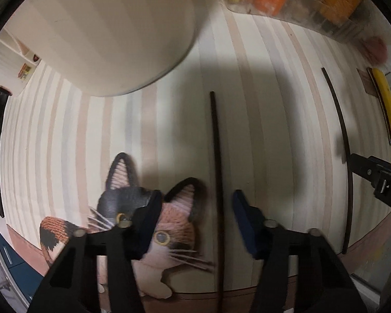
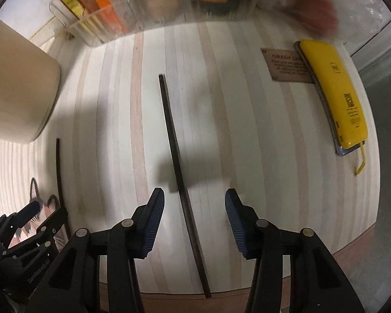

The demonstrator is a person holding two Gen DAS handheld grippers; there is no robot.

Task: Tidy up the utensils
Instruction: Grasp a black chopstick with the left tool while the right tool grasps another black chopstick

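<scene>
Left claw (image 1: 195,216): half-open, empty, astride one dark chopstick (image 1: 217,172). Right claw (image 2: 194,217): likewise, straddling second chopstick (image 2: 179,172). Step: twin pickup. Next, probably: pinch both, lift toward cream holder (image 1: 112,26) ahead-left.

Little was legible: "DA", cut off by the frame edge, stood on the right gripper (image 1: 352,160) at 3 o'clock, left wrist view. Brown plaque (image 2: 286,65) and yellow case (image 2: 333,91) print too blurred.

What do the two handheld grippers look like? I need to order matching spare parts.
Both the left gripper and the right gripper share one build: black angular plastic linkage arms joined by round silver pins, ending in ribbed dark-blue finger pads. White lettering marks the body; it is unreadable.
</scene>
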